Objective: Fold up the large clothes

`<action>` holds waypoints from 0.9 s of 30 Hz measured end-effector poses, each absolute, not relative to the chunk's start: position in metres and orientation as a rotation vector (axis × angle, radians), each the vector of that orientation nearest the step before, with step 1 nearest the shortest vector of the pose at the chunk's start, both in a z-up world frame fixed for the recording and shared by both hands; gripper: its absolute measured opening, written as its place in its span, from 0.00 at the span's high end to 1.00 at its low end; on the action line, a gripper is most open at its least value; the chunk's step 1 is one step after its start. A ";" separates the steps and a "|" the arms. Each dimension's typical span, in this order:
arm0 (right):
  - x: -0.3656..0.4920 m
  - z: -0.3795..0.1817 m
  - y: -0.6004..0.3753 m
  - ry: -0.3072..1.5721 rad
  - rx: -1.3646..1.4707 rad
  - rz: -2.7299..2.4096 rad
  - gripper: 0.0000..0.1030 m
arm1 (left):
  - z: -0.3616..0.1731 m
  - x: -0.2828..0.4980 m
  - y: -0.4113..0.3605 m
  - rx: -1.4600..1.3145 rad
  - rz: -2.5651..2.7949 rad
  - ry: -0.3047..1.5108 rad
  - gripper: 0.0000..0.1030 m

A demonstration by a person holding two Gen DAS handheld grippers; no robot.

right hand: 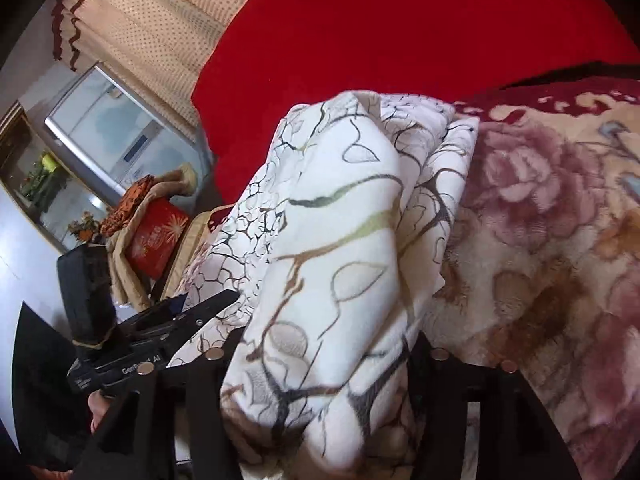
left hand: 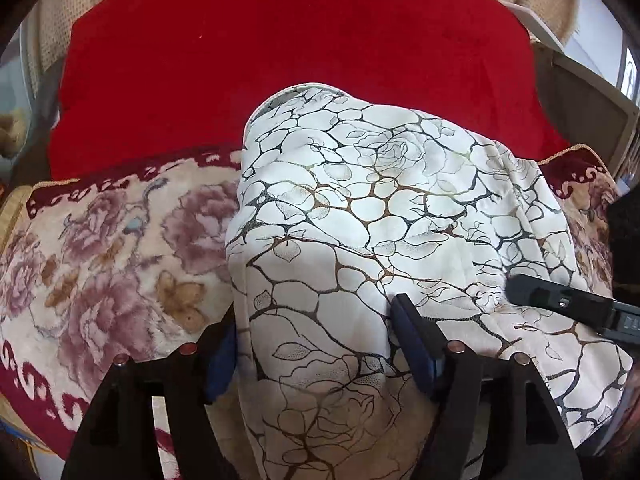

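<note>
A white garment (left hand: 360, 208) with a dark and gold crackle-and-rose print lies bunched on a floral blanket (left hand: 100, 248). My left gripper (left hand: 312, 344) has its blue-padded fingers (left hand: 416, 344) on either side of a thick fold of the garment, closed on it. My right gripper (right hand: 320, 360) holds a thick roll of the same garment (right hand: 340, 240) between its black fingers, which the cloth mostly hides. The right gripper's body (left hand: 568, 304) shows at the right edge of the left wrist view. The left gripper's body (right hand: 132, 344) shows at the lower left of the right wrist view.
A red blanket (left hand: 280, 52) covers the surface beyond the floral one. Cream dotted curtains (right hand: 160, 32) hang behind. A glass cabinet (right hand: 112, 132), a red box (right hand: 160, 236) and brown cloth sit at the left of the right wrist view.
</note>
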State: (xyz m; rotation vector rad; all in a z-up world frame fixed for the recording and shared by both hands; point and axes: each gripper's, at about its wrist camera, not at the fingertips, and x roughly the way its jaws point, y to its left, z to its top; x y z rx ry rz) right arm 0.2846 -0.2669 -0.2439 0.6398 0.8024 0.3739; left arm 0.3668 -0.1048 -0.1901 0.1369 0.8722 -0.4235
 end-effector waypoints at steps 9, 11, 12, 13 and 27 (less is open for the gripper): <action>0.250 -0.181 -0.279 0.780 0.427 0.198 0.35 | -0.184 0.356 -0.111 0.174 -0.387 0.844 0.29; 0.248 -0.161 -0.281 0.737 0.382 0.169 0.35 | -0.183 0.355 -0.111 0.169 -0.388 0.845 0.29; 0.250 -0.148 -0.281 0.707 0.362 0.165 0.35 | -0.183 0.355 -0.111 0.168 -0.389 0.845 0.29; 0.251 -0.140 -0.281 0.686 0.349 0.170 0.35 | -0.183 0.356 -0.111 0.168 -0.389 0.846 0.29; 0.372 -0.212 -0.257 0.981 0.284 0.089 0.46 | -0.187 0.363 -0.114 0.197 -0.377 0.840 0.26</action>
